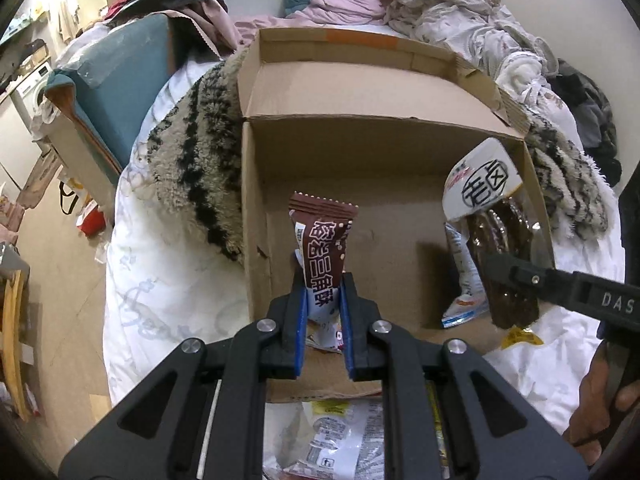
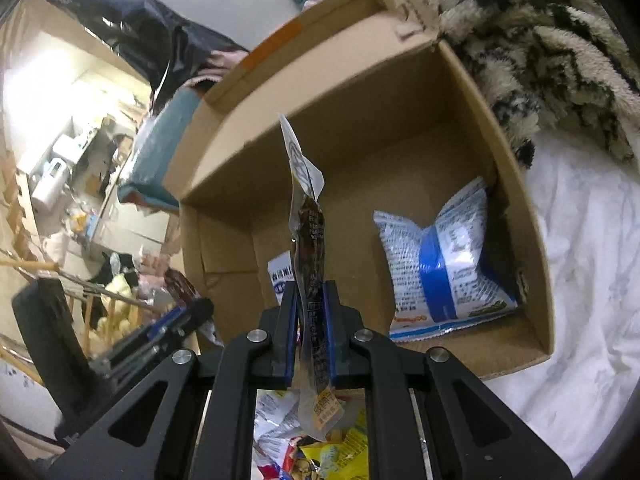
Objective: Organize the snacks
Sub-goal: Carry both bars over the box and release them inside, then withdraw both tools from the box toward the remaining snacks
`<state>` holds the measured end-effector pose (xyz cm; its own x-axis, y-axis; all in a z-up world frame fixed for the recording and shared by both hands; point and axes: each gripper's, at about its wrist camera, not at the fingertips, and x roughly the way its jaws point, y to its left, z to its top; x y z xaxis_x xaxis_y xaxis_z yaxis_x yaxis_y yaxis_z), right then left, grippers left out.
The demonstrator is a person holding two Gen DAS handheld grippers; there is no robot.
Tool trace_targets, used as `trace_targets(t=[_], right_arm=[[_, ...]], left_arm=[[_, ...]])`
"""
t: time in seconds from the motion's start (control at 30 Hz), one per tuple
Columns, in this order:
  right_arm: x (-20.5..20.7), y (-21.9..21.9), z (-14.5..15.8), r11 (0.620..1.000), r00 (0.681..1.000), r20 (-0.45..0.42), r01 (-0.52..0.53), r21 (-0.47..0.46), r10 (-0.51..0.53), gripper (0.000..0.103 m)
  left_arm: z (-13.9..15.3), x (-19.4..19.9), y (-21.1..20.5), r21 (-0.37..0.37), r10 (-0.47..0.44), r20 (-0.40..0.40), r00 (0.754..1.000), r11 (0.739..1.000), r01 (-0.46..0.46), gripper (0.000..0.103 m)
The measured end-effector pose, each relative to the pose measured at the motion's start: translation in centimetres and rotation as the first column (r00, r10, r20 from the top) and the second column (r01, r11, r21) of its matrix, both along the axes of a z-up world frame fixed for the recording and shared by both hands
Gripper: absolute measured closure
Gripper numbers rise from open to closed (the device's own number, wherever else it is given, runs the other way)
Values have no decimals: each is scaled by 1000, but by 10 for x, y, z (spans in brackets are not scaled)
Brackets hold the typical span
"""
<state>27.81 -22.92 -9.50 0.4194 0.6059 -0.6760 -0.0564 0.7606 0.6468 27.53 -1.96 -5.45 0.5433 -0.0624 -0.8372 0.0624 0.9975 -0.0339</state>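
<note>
Gripping, left gripper [image 1: 323, 280]: we clamped one brown packet [image 1: 322, 240], above the box [image 1: 360, 92].
Right gripper [image 2: 310, 292]: we pinched one sausage pack [image 2: 310, 240].
In box: one blue-white bag [image 2: 444, 256].
Loose snacks [image 2: 320, 452]: uncountable pile.

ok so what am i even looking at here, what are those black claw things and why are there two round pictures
No robot here: a person holds a hand tool in each hand, each ending in a two-finger gripper with a wide-angle camera on it, looking along its fingers. So each round picture is one gripper's own view.

In the left view, the left gripper is shut on a brown snack packet. In the right view, the right gripper is shut on a clear packet of dark sticks.

Both are held over an open cardboard box resting on a white quilt. A blue-and-white bag already lies inside. More loose snacks sit below the grippers.
</note>
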Motion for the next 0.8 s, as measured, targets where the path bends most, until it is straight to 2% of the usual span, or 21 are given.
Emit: trace_targets(t=[0.27,0.53,0.57,0.6,0.63,0.67,0.7,0.73,0.8], right_arm=[[3,10,1,999,1000,-6,-27,-19,27,90],[4,9,2,999,1000,2,-22,-25,22,85],[4,9,2,999,1000,5,-22,-32,22,80],[4,10,3,999,1000,5,-23,-33,23,75],[5,10,3,999,1000,-2,-19,-34,19,56],[5,9,3,999,1000,-5,-3,-33,2,33],[4,7,4,999,1000,2,17,-32,-17,26],[3,5,5,999,999,15,37,-39,-36,22],[4,4,7,998,999,16,37,-50,-36,22]], left_arm=[[-1,-1,4,-3,14,1,1000,1000,-14,89],[4,-5,-2,12,-14,30,999,1000,13,87],[5,-5,-3,17,-18,34,999,1000,18,80],[7,-6,-4,25,-18,40,999,1000,17,64],[8,-7,-5,26,-19,47,999,1000,18,54],[10,-8,-4,18,-22,58,998,1000,21,37],[12,-10,-4,3,-23,71,997,1000,22,23],[14,-10,-4,0,-22,76,997,1000,22,18],[16,-11,-5,-7,-28,77,997,1000,29,16]])
